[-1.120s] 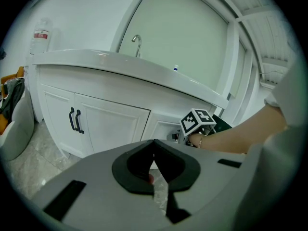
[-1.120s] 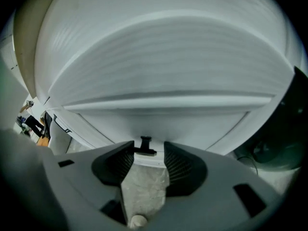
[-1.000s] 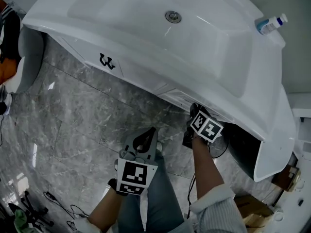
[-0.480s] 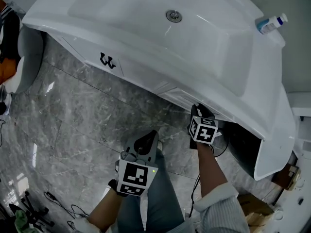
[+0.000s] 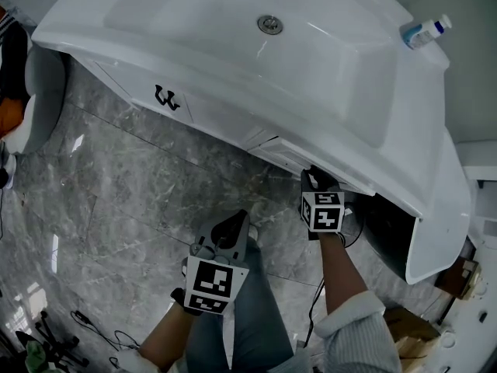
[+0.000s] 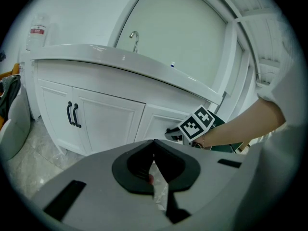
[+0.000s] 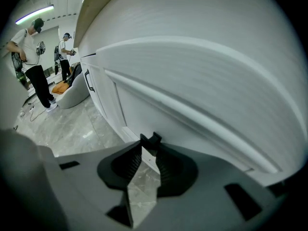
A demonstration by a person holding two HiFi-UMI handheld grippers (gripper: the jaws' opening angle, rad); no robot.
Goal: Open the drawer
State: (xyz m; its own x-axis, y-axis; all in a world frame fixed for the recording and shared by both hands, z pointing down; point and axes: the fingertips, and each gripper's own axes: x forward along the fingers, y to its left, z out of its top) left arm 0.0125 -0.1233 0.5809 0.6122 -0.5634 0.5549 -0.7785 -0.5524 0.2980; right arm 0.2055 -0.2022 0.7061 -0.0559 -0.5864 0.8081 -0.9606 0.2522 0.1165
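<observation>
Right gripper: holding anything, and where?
The right gripper has just been closing its jaws round the drawer's dark handle, at their tips; a firm hold cannot be told.

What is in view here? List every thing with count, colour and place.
cabinet: one, white, under the basin
basin: one, white, on top
drain: one, metal, basin middle
tap: one, chrome, at basin's back
bottle: one, white-blue, counter's right end
door handles: two, black, left doors
drawer: one, white, at right claw
floor: grey marble
beanbag: one, grey, far left
people: two, background, standing
left claw: shut, empty, over the floor
right claw: at drawer front, jaws narrowly apart, just been closing, dark piece at tips; grip unclear
</observation>
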